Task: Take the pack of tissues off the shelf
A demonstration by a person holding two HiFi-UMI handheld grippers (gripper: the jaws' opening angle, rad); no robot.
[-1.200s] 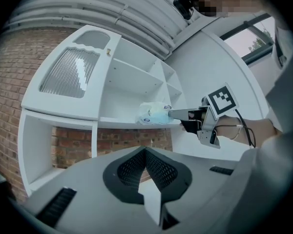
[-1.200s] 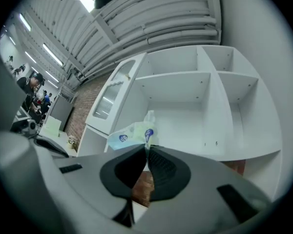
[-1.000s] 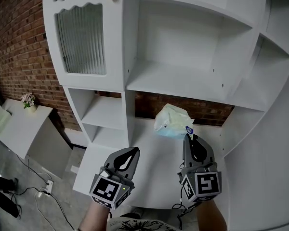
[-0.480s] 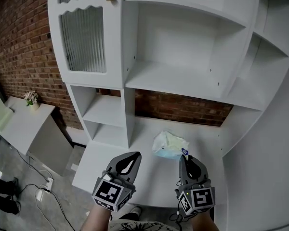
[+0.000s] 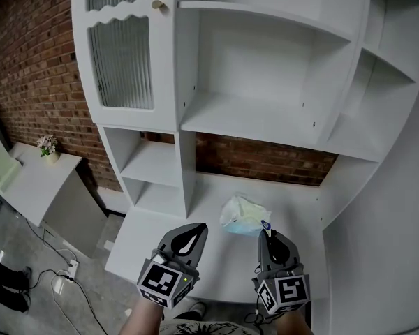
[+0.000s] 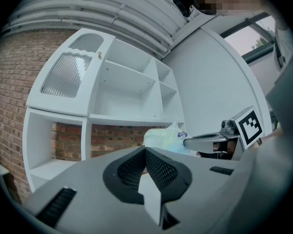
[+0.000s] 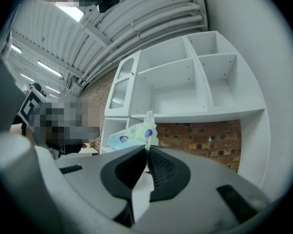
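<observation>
The pack of tissues (image 5: 242,215) is a soft pale green and blue wrapper with a blue label. It hangs from the tip of my right gripper (image 5: 267,230), clear of the shelf's low counter (image 5: 216,257). The right gripper (image 7: 147,146) is shut on a thin flap at the edge of the pack (image 7: 129,134). My left gripper (image 5: 193,233) is shut and holds nothing, level with the right one and to its left. From the left gripper view the pack (image 6: 162,137) shows beyond the closed left gripper (image 6: 145,150), pinched by the right gripper's jaws.
A white shelf unit (image 5: 265,117) with open bays and a ribbed glass door (image 5: 122,61) stands ahead, brick wall behind. A low white side table (image 5: 35,180) with a small flower pot (image 5: 49,147) is at the left. Cables and a power strip (image 5: 64,269) lie on the floor.
The right gripper has drawn the pack of tissues down and toward me, away from the shelf. Both grippers sit a little lower in the head view.
</observation>
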